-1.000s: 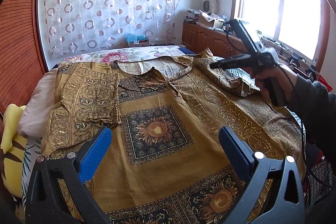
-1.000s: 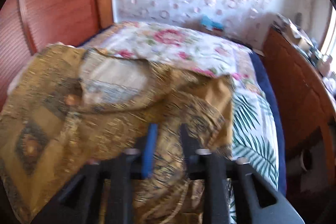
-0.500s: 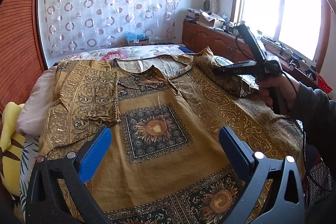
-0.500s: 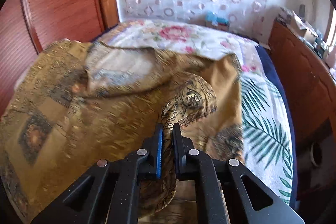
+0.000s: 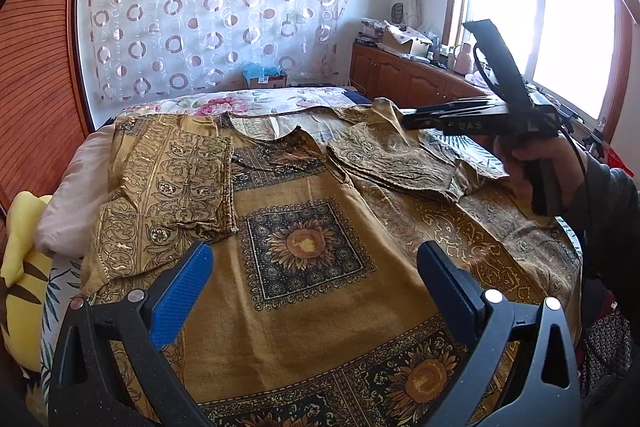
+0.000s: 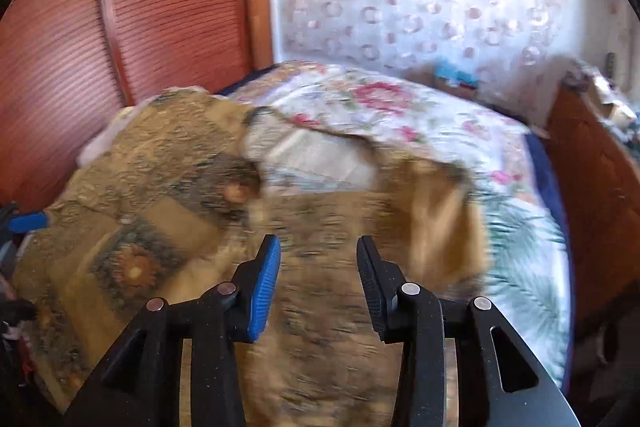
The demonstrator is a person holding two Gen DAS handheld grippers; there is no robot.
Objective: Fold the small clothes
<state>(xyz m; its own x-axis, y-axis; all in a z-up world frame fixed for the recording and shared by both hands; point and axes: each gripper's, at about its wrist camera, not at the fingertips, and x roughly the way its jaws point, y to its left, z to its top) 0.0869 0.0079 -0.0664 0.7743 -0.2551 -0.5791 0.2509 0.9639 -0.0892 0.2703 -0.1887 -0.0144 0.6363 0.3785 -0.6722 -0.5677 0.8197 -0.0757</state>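
A golden-brown patterned tunic (image 5: 304,339) lies spread flat on the bed. Its left sleeve (image 5: 172,187) is folded inward over the body. Its right sleeve (image 5: 400,163) lies folded in, rumpled, near the shoulder. My left gripper (image 5: 314,255) hovers open above the sunflower square, holding nothing. A hand holds my right gripper (image 5: 408,123) at the right, its tip just above the folded right sleeve. In the blurred right wrist view the right gripper (image 6: 317,247) has its jaws opening over the tunic (image 6: 160,227), with no cloth pinched between them.
Beyond the tunic a floral bedsheet (image 5: 248,103) covers the far end of the bed. A white pillow (image 5: 64,211) and a yellow cushion (image 5: 20,267) sit at the left edge. Along the right wall a wooden cabinet (image 5: 400,79) stands under the window. A slatted wooden panel (image 5: 36,67) bounds the left.
Half a second ago the right gripper was shut on a bunched fold of the right sleeve. It has let go, spread its jaws and drawn back; the sleeve lies flatter. The left gripper kept still.
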